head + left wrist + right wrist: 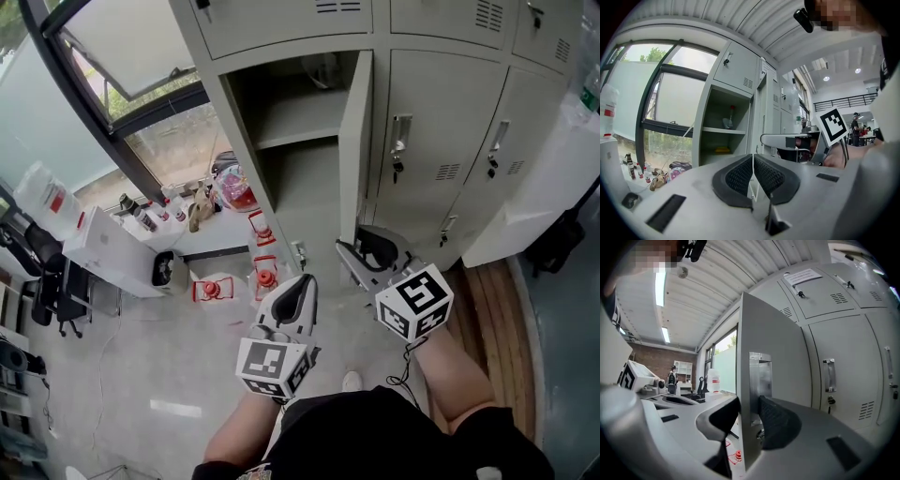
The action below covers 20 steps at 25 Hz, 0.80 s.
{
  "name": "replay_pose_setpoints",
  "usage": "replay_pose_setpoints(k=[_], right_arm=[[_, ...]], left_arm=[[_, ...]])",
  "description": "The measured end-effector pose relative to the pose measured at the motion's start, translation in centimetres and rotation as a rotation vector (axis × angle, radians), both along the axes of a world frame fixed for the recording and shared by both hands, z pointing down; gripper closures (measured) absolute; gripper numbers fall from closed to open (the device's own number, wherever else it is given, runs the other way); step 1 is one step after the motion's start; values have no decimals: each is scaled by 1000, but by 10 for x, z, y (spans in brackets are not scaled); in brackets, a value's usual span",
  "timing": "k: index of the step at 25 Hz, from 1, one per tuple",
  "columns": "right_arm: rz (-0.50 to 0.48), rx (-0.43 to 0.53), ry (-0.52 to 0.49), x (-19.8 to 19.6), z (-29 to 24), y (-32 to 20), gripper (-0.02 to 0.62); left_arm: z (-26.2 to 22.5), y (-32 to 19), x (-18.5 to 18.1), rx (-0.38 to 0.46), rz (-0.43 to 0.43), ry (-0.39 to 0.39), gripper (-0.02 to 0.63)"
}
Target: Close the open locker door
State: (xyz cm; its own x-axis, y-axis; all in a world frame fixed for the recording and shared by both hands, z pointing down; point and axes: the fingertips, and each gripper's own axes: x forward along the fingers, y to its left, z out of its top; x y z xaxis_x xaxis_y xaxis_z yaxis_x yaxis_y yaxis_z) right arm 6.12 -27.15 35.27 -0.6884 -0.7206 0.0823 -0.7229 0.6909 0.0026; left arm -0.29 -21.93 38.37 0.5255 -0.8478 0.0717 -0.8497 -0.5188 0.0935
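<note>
The open locker door (354,141) is grey metal and stands swung out from its compartment (291,112), edge-on to me. My right gripper (361,251) is at the door's free edge. In the right gripper view the door (773,333) passes between the jaws. One pad lies on each face beside the metal latch plate (759,376), so my right gripper (749,413) is shut on the door. My left gripper (305,281) hangs lower left of it, away from the door. Its pads meet with nothing between them (753,161). The left gripper view also shows the door (759,117) edge-on.
Closed lockers (441,122) with handles stand right of the open door. Inside the open locker a shelf (724,131) carries small items. Red items (265,272) and a bag (234,187) lie on the floor by the locker's foot. A white table (112,244) with bottles stands under the window.
</note>
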Motion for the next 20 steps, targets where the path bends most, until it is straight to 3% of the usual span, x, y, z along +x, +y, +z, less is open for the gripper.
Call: replay_pose_setpoints(k=[10, 20], right_arm=[[-12, -12, -4, -35, 1, -16, 406], [-12, -6, -3, -65, 2, -34, 413]], left_arm=[[-1, -6, -32, -8, -134, -12, 583], [0, 0, -57, -16, -208, -39, 583]])
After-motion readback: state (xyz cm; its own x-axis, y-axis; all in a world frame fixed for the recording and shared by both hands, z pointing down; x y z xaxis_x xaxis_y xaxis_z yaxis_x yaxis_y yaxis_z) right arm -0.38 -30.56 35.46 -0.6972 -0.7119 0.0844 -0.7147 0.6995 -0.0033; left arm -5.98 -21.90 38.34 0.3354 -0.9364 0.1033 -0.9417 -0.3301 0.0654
